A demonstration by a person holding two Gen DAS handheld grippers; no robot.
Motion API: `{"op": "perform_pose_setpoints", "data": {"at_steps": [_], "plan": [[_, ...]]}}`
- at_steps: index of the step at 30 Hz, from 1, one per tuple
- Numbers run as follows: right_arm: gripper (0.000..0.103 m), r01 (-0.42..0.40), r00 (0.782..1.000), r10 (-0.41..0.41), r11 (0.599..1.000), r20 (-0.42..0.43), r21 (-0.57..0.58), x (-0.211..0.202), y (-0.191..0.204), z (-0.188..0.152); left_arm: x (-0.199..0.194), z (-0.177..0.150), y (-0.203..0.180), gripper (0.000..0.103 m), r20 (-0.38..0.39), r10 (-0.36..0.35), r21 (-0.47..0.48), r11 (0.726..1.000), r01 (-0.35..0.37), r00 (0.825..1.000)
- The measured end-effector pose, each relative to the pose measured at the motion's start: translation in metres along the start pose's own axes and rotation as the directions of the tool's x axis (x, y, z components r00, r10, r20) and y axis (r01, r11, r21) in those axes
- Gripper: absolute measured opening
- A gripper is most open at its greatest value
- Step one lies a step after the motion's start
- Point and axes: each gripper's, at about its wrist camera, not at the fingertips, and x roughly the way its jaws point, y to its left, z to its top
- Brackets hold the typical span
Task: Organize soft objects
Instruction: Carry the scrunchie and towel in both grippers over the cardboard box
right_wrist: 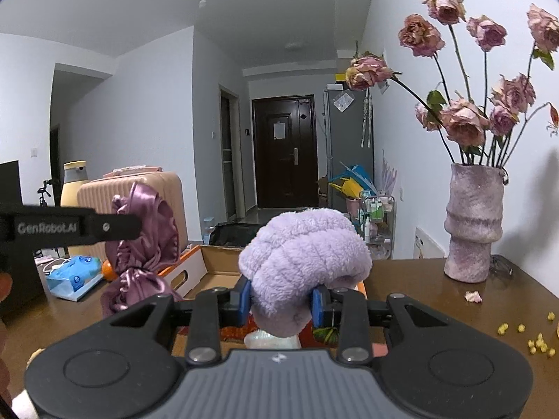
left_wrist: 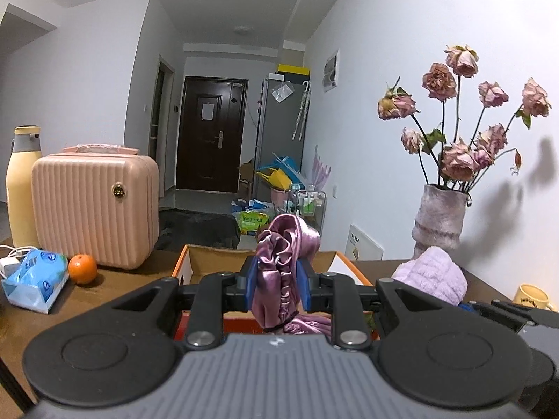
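Risk: both loads are limp and bulky. The left gripper [left_wrist: 277, 284] is closed on a shiny mauve satin ruffled cloth [left_wrist: 283, 272], pinched mid-bundle, with a tail hanging below the blue pads; that tail could snag the near wall of the open cardboard box with orange rim [left_wrist: 195, 262] or slip free. The right gripper [right_wrist: 281, 302] is clamped on a fluffy lilac plush towel [right_wrist: 304, 248], which bulges above the fingers and hides the drop point. Both bundles are held above the box near the tabletop's front edge. Farther right, a swing could topple the pink textured vase of dried roses [right_wrist: 473, 223].
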Motion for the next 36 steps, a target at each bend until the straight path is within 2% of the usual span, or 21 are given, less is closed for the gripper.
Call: {"op": "perform_pose_setpoints", "data": {"at_steps": [8,17,26,30,36], "plan": [[0.032,0.012,1.000,-0.012,1.000,0.018,-0.019,0.027,0.004,0.017,0.027,0.015,0.003,0.025,0.017,0.009,-0.018,1.000,-0.009,1.000],[0.032,0.020,1.000,-0.020,1.000,-0.014,0.003,0.069,0.000,0.034,0.067,0.024,0.014,0.025,-0.013,0.051,-0.042,0.998,-0.051,0.999],[0.032,0.028,0.996,-0.028,1.000,-0.083,0.001,0.118,-0.007,0.047,0.123,0.039,0.022,0.025,-0.105,0.097,-0.043,0.994,-0.101,0.990],[0.032,0.031,0.992,-0.032,0.999,-0.119,-0.009,0.141,-0.007,0.049,0.150,0.043,0.025,0.025,-0.132,0.140,-0.022,0.989,-0.144,0.981],[0.032,0.027,0.977,-0.030,1.000,-0.213,-0.015,0.182,-0.006,0.040,0.185,0.030,0.034,0.025,-0.170,0.174,-0.026,0.983,-0.181,0.970]]}}
